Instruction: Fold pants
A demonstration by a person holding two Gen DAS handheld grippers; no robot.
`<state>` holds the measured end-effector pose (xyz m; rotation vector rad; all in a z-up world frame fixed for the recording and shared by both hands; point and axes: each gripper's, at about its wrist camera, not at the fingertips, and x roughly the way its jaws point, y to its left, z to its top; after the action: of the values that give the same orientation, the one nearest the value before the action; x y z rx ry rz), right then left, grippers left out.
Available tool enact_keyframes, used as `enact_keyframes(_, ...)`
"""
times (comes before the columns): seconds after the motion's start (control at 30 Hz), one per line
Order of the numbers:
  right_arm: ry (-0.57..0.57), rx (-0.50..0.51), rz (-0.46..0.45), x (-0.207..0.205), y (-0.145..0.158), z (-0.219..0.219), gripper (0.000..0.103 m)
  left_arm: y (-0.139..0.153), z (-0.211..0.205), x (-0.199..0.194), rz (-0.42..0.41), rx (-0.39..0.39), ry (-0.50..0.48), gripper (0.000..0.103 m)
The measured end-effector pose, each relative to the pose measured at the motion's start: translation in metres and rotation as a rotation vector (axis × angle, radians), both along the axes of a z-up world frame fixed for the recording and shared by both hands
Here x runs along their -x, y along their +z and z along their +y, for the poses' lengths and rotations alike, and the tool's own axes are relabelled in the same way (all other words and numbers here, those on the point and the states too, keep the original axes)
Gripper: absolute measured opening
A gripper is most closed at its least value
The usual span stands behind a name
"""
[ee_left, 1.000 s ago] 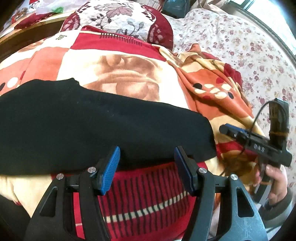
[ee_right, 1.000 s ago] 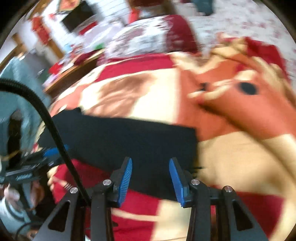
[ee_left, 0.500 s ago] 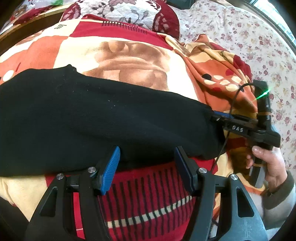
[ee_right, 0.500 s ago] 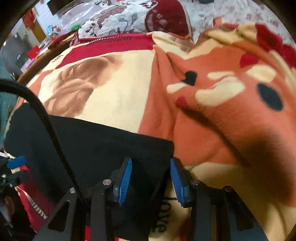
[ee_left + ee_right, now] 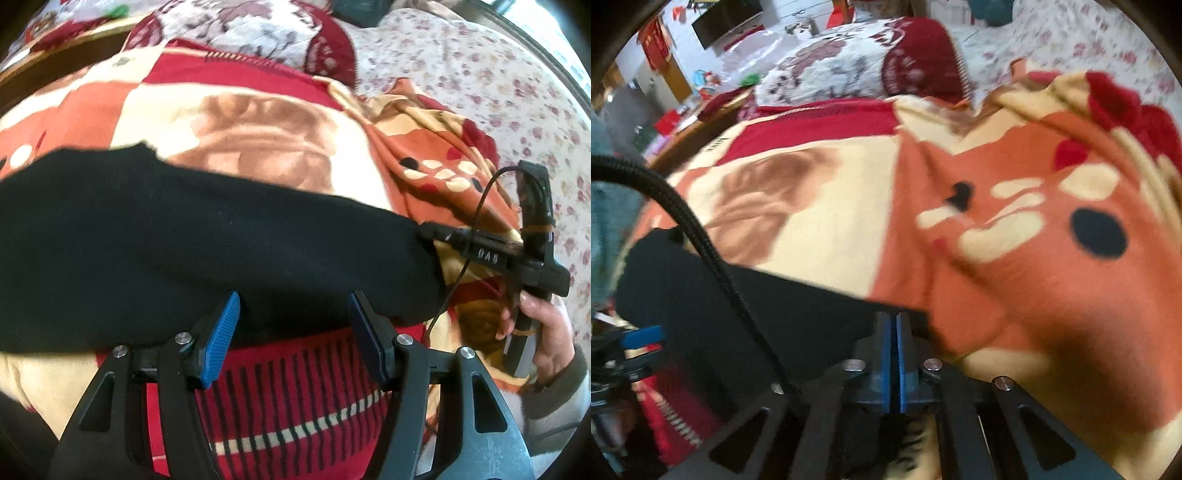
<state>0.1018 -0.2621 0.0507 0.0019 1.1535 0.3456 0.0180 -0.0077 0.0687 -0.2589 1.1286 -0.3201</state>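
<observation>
Black pants (image 5: 184, 240) lie stretched left to right across a patterned blanket (image 5: 258, 122). My left gripper (image 5: 293, 299) hovers open over their near edge, with both blue pads apart and nothing pinched. In the left wrist view my right gripper (image 5: 428, 230) meets the right end of the pants, with a hand (image 5: 543, 332) on its handle. In the right wrist view the right gripper (image 5: 895, 332) has its jaws closing, pads almost together on the corner of the pants (image 5: 775, 306). The left gripper (image 5: 642, 338) shows blurred at the far left.
The red, cream and orange blanket (image 5: 831, 221) is bunched into folds at the right. A floral pillow (image 5: 258, 29) lies at the back and a flowered sheet (image 5: 480, 92) at the right. A wooden bed edge (image 5: 55, 70) runs along the back left.
My right gripper came in to the right end of the pants and its jaws went from apart to nearly together on the fabric. The left gripper stayed put and open.
</observation>
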Motion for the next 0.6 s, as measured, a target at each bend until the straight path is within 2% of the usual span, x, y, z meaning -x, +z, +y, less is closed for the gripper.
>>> enact_keyframes(0.03,0.019,0.009,0.008,0.004,0.001,0.003,0.015,0.003,-0.004,-0.002,-0.014,-0.007,-0.028,0.061)
enact_keyframes(0.07,0.027,0.014,0.012,0.007,0.002,0.008,0.034,0.008,-0.008,-0.005,-0.029,-0.016,-0.057,0.061)
enact_keyframes(0.1,0.029,0.01,0.018,0.01,0.003,0.01,0.044,0.01,-0.012,-0.008,-0.037,-0.016,-0.076,0.061)
enact_keyframes(0.27,-0.043,-0.035,0.081,0.032,0.0,0.002,0.044,0.013,-0.041,-0.043,-0.041,0.0,-0.248,0.061)
enact_keyframes(0.33,-0.061,-0.043,0.094,0.038,-0.006,0.0,0.044,0.009,-0.057,-0.059,-0.031,0.009,-0.351,0.061)
enact_keyframes(0.4,-0.085,-0.028,0.11,0.042,-0.009,-0.004,0.044,0.006,-0.076,-0.07,-0.033,-0.019,-0.462,0.061)
enact_keyframes(0.53,-0.169,-0.161,0.154,0.054,-0.007,-0.019,0.044,-0.002,-0.11,-0.088,-0.002,-0.068,-0.677,0.061)
enact_keyframes(0.6,-0.2,-0.173,0.185,0.066,-0.011,-0.023,0.044,-0.007,-0.122,-0.094,0.007,-0.077,-0.737,0.061)
